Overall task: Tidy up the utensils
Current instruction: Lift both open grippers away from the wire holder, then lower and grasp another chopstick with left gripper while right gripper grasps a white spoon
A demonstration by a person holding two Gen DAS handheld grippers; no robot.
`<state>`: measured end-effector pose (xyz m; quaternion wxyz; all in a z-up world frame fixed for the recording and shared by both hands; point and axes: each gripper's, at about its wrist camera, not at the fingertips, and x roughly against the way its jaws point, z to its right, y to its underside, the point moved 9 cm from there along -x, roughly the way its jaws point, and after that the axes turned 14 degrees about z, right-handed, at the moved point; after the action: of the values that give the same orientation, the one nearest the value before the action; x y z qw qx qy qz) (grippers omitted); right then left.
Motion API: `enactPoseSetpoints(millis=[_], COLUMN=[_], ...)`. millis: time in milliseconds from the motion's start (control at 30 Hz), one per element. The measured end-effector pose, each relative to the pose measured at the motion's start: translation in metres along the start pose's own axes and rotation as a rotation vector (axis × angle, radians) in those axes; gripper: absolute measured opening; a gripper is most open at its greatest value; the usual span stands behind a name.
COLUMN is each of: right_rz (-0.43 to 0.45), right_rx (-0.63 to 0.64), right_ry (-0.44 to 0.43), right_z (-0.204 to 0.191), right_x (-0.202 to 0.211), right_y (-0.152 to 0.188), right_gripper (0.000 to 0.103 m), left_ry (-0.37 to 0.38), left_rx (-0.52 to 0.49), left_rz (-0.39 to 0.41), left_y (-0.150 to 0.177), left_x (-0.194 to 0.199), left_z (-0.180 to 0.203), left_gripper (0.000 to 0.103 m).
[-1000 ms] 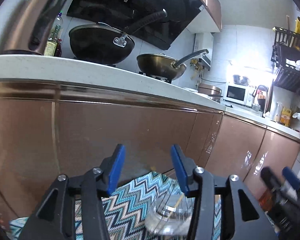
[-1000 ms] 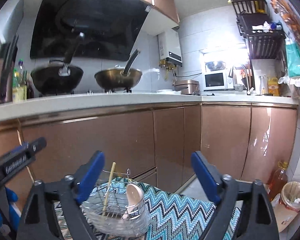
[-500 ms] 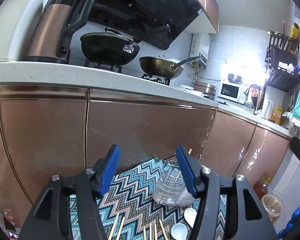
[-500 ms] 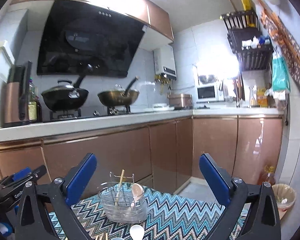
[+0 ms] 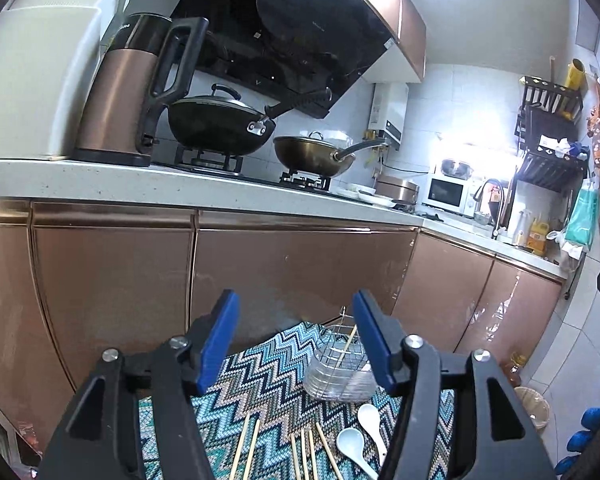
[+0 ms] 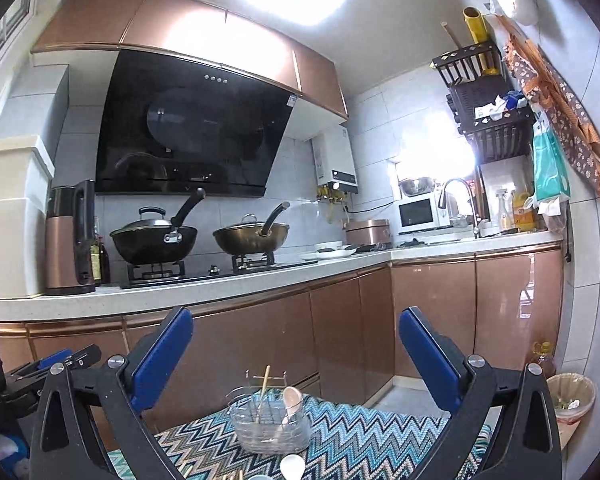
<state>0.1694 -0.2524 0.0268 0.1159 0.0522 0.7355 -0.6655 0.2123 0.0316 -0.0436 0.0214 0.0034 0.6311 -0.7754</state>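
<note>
Above zigzag cloth [image 5: 272,376], left gripper [image 5: 296,340] and right gripper [image 6: 296,356] gape empty, just opened.

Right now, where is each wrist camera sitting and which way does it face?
Left wrist: on the left gripper, above the zigzag mat, facing the counter cabinets; its open blue fingers frame the utensil basket, loose chopsticks and two white spoons.
Right wrist: on the right gripper, facing the same cabinets; wide-open fingers, the left gripper at its left edge.
Shared: basket, mat, black wok, kettle.
</note>
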Motion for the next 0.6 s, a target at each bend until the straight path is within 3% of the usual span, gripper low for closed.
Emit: enactPoseSetpoints(millis=[233, 600], right_rz=[-0.167, -0.517], right_rx=[-0.020, -0.033], right_ry=[-0.018, -0.095], right_z=[-0.001, 0.004], right_x=[-0.001, -0.025], right_y=[0.028, 0.125], right_gripper=[0.103, 0.103], left_ry=[0.034, 0.069], left_rx=[0.027, 0.080], left_rz=[-0.114, -0.497], left_y=[0.016, 0.105], left_x=[-0.007, -0.059], left_z=[-0.012, -0.063], left_gripper=[0.057, 0.057])
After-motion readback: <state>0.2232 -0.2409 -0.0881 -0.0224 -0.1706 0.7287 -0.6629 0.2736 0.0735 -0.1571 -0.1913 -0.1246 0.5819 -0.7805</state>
